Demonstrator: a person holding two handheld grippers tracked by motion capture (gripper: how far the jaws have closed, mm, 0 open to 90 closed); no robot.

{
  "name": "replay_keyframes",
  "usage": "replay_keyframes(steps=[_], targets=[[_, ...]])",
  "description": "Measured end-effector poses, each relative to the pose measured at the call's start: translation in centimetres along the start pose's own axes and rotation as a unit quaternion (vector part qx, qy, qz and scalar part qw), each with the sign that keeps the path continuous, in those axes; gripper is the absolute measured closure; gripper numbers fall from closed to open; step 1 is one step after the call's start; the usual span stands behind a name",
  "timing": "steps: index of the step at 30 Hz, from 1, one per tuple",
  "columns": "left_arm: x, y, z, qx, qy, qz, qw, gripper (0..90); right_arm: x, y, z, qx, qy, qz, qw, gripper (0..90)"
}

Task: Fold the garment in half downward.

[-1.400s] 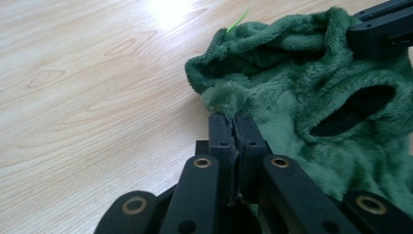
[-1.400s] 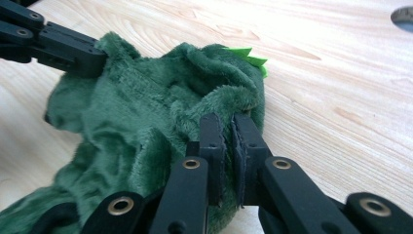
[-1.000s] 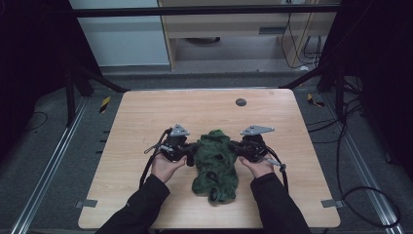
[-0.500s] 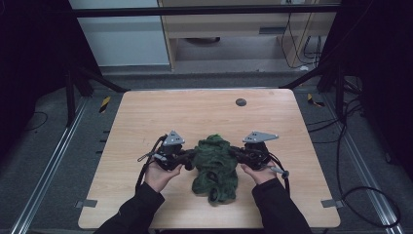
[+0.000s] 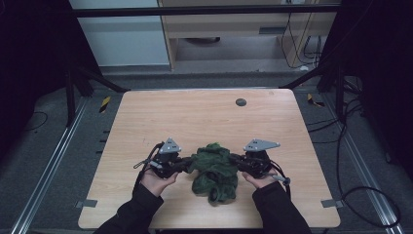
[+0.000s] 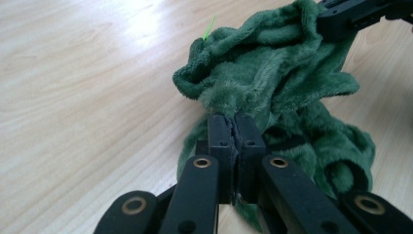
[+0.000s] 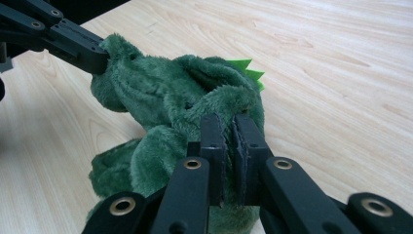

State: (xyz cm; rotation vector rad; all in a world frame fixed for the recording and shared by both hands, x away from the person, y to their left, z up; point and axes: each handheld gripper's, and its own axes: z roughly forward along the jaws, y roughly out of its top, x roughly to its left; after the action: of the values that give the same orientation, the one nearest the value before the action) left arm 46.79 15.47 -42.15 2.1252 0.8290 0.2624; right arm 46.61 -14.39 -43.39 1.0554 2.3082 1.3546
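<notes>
— What can't you make out from where you stand?

— Mostly the green plush cloth itself. It is bunched up in a heap, so its outline and its underside are hidden in its own folds. I can't tell whether it is a garment or a toy. A few bright green felt points poke out of one fold, and a thin light-green tag sticks up from another; what they belong to is lost in the pile.

— And the hands?

— Their sleeves are cut off by the bottom of the high view. The fingers are mostly tucked under the gripper bodies.

— The claws?

— The left gripper has its jaws pressed together on a tuft of the cloth's left side. The right gripper is clamped the same way on the right side. The pinched fabric disappears between the pads in both gripper views.

— Where is the cloth?

— On the wooden table, near its front edge, about midway between the left and right edges. Its upper part is slung between the two grippers, and the lower part sags onto the wood.

— Count it for me.

— One cloth, two grippers, two hands, one table, and one small dark round spot near the far edge; what that spot is, I can't tell.
</notes>
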Motion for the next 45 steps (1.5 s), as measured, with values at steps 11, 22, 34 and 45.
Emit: replay_keyframes(steps=[11, 22, 34, 45], targets=[[-0.6, -1.0, 0.0, 0.012, -0.013, 0.001, 0.9998, 88.0, 0.3, -1.3, -0.5, 0.005, 0.005, -0.008, 0.9999, 83.9], [-1.6, -2.6, 0.8, 0.040, -0.025, 0.011, 0.9988, 87.9, 1.0, -2.6, -0.9, 0.019, 0.017, -0.012, 0.9996, 83.1], [-2.2, -3.6, 1.2, 0.057, -0.034, 0.013, 0.9977, 87.9, 1.7, -4.7, -1.1, 0.031, 0.029, -0.003, 0.9991, 82.7], [-2.7, -4.2, 1.7, 0.076, -0.037, 0.018, 0.9963, 87.9, 2.2, -5.7, -0.6, 0.050, 0.038, 0.004, 0.9980, 83.0]])
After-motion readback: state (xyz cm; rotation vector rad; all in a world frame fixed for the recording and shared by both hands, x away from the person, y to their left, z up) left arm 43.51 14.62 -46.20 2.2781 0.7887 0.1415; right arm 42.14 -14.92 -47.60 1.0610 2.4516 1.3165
